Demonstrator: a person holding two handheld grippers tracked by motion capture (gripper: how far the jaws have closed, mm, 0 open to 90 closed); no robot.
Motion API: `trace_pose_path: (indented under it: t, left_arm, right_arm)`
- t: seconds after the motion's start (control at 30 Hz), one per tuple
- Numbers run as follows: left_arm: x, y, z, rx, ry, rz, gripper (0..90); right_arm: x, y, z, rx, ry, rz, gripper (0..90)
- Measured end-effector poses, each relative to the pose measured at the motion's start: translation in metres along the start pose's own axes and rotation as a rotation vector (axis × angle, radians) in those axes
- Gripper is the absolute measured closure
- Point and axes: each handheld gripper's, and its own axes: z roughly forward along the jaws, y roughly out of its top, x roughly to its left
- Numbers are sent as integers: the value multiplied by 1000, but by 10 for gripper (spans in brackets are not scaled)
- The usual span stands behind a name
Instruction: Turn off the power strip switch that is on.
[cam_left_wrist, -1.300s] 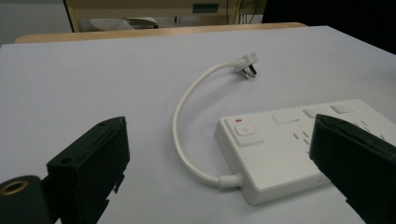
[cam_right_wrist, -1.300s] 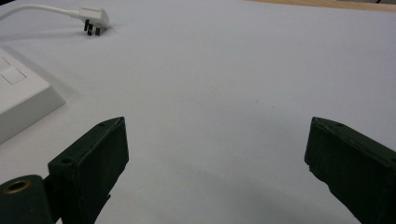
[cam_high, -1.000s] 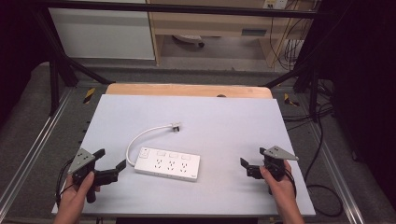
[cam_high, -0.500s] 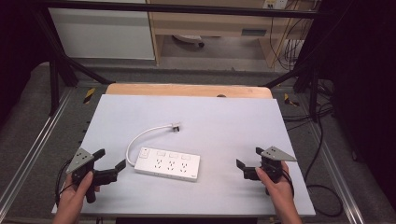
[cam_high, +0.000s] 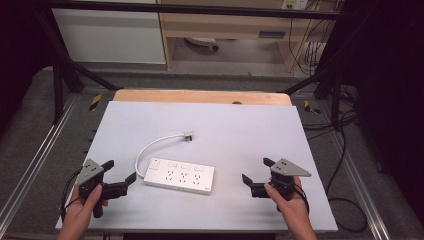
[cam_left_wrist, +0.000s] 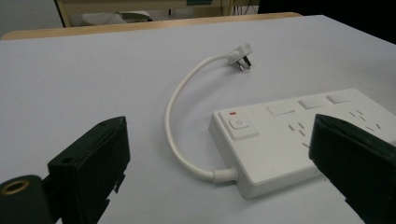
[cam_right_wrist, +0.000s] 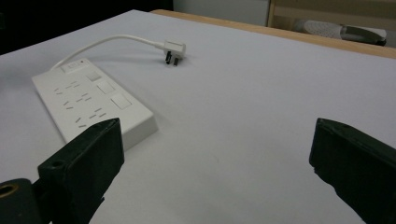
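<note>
Power strip lies between the left hand-held gripper and right hand-held gripper, both gaping wide.

A pale grey table top with a wooden strip along its far edge. A white power strip lies flat on it, between the left gripper and right gripper. Its short white cable curves away from them to a plug resting on the surface.
</note>
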Motion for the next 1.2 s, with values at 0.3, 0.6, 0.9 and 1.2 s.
trace_pose_path:
  t: [0.3, 0.6, 0.9, 1.2]
  left_arm:
    - [-1, 0, 1, 2, -4, 9, 51]
    - [-2, 0, 2, 11, -6, 13, 52]
    - [-2, -1, 2, 11, -7, 14, 52]
    - [-2, -1, 2, 12, -7, 15, 51]
  right_arm:
    - [11, 23, 1, -18, 31, -34, 49]
    - [14, 47, 10, 2, 67, -29, 46]
    - [19, 60, 17, -8, 91, -40, 50]
    - [21, 64, 22, -23, 115, -17, 49]
